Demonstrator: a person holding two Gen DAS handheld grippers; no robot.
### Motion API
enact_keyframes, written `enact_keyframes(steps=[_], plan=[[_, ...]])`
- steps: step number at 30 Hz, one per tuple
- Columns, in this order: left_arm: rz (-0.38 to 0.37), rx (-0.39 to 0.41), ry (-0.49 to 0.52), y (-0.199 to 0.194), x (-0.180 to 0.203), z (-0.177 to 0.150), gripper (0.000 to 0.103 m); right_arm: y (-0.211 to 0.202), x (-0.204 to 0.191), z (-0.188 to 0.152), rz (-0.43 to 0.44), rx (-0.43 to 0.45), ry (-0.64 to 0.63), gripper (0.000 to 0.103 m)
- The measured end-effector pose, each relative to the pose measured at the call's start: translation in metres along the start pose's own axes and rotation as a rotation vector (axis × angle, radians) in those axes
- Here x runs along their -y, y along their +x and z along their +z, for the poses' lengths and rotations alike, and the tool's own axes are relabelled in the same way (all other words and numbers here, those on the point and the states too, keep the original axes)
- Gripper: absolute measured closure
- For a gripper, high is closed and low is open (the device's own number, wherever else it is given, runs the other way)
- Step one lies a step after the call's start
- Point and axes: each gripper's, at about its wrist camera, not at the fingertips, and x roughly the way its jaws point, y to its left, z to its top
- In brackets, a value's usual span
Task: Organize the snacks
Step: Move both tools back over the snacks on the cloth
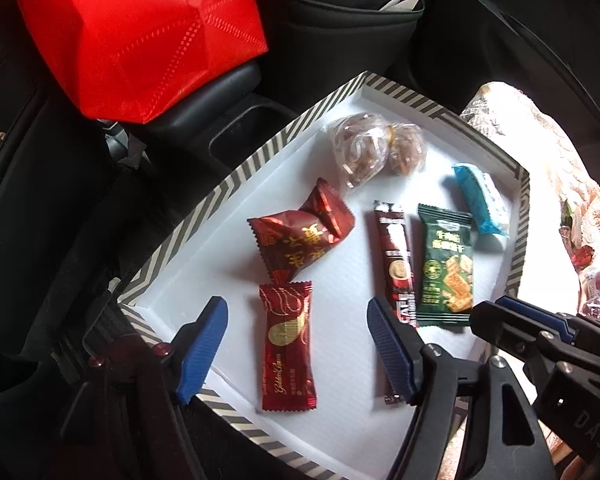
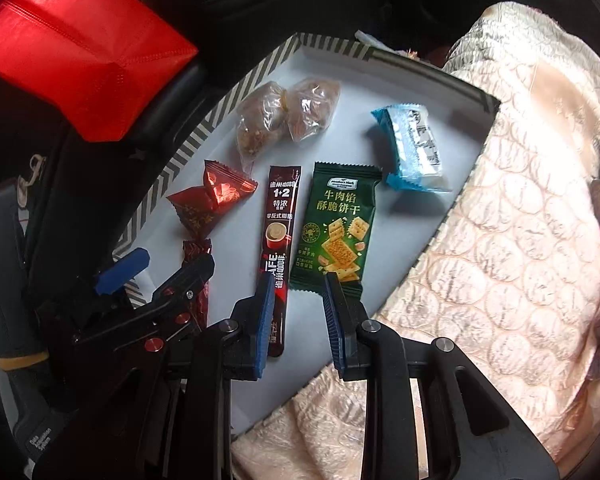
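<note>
Here is the shallow white tray with the black-and-white striped rim (image 1: 236,184), and the snacks lie flat on its floor. The left gripper (image 1: 296,348) hangs over the near end with its blue ribbed pads spread wide, and the long dark-red foil "Golden" candy wrapper (image 1: 287,346) lies between them, touched by neither pad. Just beyond it sits a crumpled dark-red foil pouch with gold characters (image 1: 300,236). To the right, side by side, run the slim brown instant-coffee stick (image 2: 278,240) and the green cracker packet with its picture of square biscuits (image 2: 338,226). Farther back lie two clear-wrapped brown sweets tied together (image 2: 286,116) and a blue-and-white wrapped bar (image 2: 412,152). The right gripper (image 2: 296,312) hovers over the near ends of stick and packet, pads parted a little, pinching nothing. A red fabric bag (image 1: 140,36) sits behind the tray.
</note>
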Motion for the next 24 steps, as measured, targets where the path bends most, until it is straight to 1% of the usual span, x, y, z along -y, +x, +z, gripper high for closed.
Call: enact_keyframes(steps=[1, 2, 4, 13, 18, 21, 24], plan=[[-0.005, 0.003, 0.004, -0.002, 0.002, 0.000, 0.026, -0.005, 0.002, 0.000, -0.001, 0.006, 0.001, 0.078], [-0.010, 0.005, 0.010, -0.004, 0.005, -0.001, 0.025, -0.009, 0.003, -0.001, -0.002, 0.010, 0.003, 0.070], [-0.019, 0.010, 0.026, -0.008, 0.011, -0.001, 0.023, -0.019, 0.006, -0.005, -0.003, 0.024, 0.010, 0.062], [-0.064, 0.018, 0.114, -0.023, 0.050, -0.006, 0.020, -0.060, 0.045, -0.021, -0.033, 0.096, 0.054, 0.062], [-0.078, 0.019, 0.172, -0.029, 0.077, -0.010, 0.019, -0.084, 0.077, -0.033, -0.089, 0.139, 0.094, 0.062], [-0.091, 0.018, 0.203, -0.031, 0.094, -0.012, 0.019, -0.096, 0.101, -0.042, -0.117, 0.152, 0.127, 0.057], [-0.106, 0.015, 0.232, -0.032, 0.112, -0.014, 0.019, -0.107, 0.128, -0.051, -0.133, 0.166, 0.183, 0.056]])
